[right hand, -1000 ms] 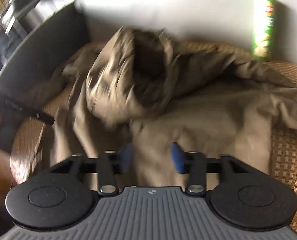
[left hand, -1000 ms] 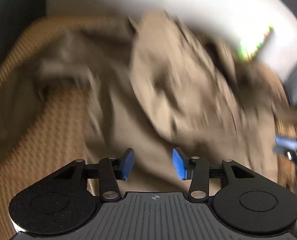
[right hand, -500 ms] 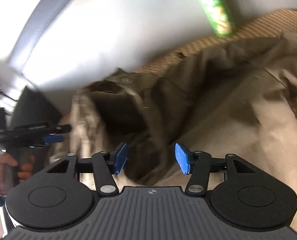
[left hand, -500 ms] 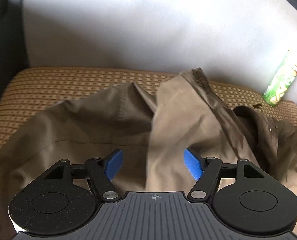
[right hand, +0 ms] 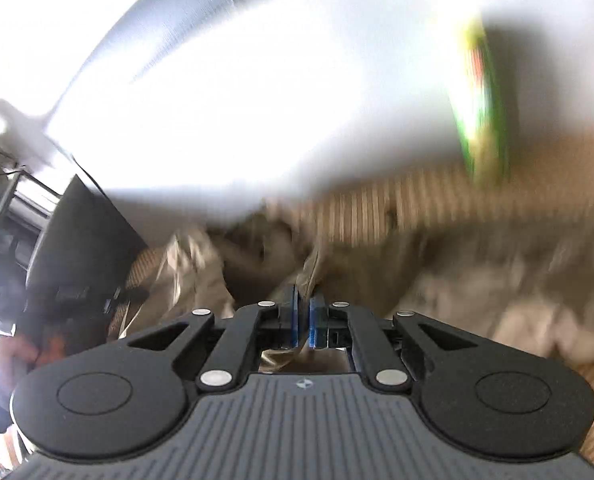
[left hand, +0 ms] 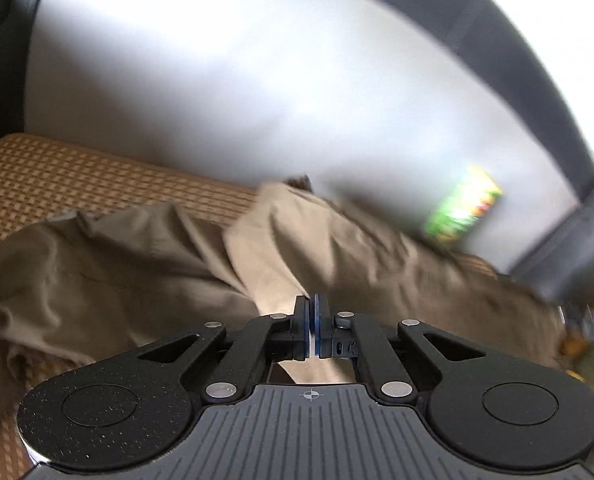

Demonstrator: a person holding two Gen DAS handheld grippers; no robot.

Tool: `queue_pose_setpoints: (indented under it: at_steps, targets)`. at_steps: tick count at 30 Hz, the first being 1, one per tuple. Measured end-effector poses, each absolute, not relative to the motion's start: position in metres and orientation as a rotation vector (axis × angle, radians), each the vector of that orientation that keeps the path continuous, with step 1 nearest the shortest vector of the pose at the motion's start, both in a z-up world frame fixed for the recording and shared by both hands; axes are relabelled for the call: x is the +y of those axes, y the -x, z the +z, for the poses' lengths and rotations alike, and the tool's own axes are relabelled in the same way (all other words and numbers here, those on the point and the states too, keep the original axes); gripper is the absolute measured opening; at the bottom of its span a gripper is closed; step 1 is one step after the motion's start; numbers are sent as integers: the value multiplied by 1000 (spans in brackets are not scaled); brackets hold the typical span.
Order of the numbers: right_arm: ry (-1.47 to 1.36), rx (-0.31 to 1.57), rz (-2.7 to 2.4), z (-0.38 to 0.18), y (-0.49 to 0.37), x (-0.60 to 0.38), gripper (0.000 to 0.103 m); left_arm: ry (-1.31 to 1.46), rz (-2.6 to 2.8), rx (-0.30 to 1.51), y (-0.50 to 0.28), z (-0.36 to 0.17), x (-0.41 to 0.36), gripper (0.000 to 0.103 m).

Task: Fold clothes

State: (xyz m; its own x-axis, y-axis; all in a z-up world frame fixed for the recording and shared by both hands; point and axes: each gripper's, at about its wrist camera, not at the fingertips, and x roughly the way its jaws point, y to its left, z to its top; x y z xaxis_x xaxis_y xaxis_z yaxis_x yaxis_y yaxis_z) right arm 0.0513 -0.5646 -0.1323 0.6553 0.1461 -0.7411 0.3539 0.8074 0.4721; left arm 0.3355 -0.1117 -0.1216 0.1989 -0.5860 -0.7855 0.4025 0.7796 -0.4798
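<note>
On the woven seat, left gripper [left hand: 312, 312] and right gripper [right hand: 303, 305] have just closed, each pinching jacket [left hand: 145, 264] cloth.

The jacket [left hand: 145, 264] is khaki brown — a lighter tan on the flap [left hand: 265, 248] that runs toward the left gripper [left hand: 312, 330], darker olive-brown in the folds at its right. The mat [left hand: 57, 168] under it is woven in a small check of tan and golden brown; in the right view it blurs into pale stripes. The wall [left hand: 257, 80] is white-grey, with a dark grey band curving across the top. The can [left hand: 463, 208] is bright green with yellow and red marks. Both grippers are black with blue pads [right hand: 295, 316], silver rivets and a ribbed grey base — the right gripper [right hand: 304, 316] matches.
</note>
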Motion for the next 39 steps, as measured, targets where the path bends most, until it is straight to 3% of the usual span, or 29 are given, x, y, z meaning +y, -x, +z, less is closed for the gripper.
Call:
queue_pose_setpoints:
  at_steps: [3, 6, 12, 14, 16, 18, 21, 22, 24, 27, 35, 37, 38, 39]
  targets:
    - [-482, 898, -88, -93, -54, -571, 5, 194, -743, 1204, -297, -111, -102, 0]
    - [-377, 991, -73, -92, -45, -565, 5, 164, -741, 1290, -256, -135, -90, 0]
    - [-219, 1250, -108, -195, -20, -532, 9, -2, -645, 1607, -184, -249, -81, 0]
    - [-234, 1313, -123, -228, -11, -527, 10, -19, -634, 1612, -181, -254, -76, 0]
    - [-271, 1339, -146, -247, -2, -527, 11, 5, -647, 1539, -191, -236, -68, 24]
    - [-359, 1269, -186, -234, 7, -537, 26, -18, -638, 1433, -220, -211, -69, 29]
    - [-366, 1151, -205, -201, 3, -544, 39, -80, -598, 1264, -269, -183, -81, 51]
    - [-346, 1118, -208, -194, -3, -544, 42, -101, -583, 1213, -286, -172, -90, 54]
    - [-325, 1059, -218, -185, -18, -546, 57, -152, -564, 1133, -313, -161, -111, 59]
    - [-372, 1030, -229, -193, -40, -545, 59, -191, -571, 1129, -337, -169, -153, 63]
    - [-350, 1090, -226, -243, -91, -526, 60, -517, -512, 1139, -350, -226, -223, 65]
    - [-281, 1134, -202, -257, -108, -521, 62, -684, -513, 1109, -343, -247, -232, 32]
    - [-242, 1172, -185, -265, -118, -521, 56, -772, -468, 1080, -340, -257, -232, 29]
    - [-195, 1207, -202, -273, -129, -526, 44, -857, -422, 1051, -338, -268, -231, 31]
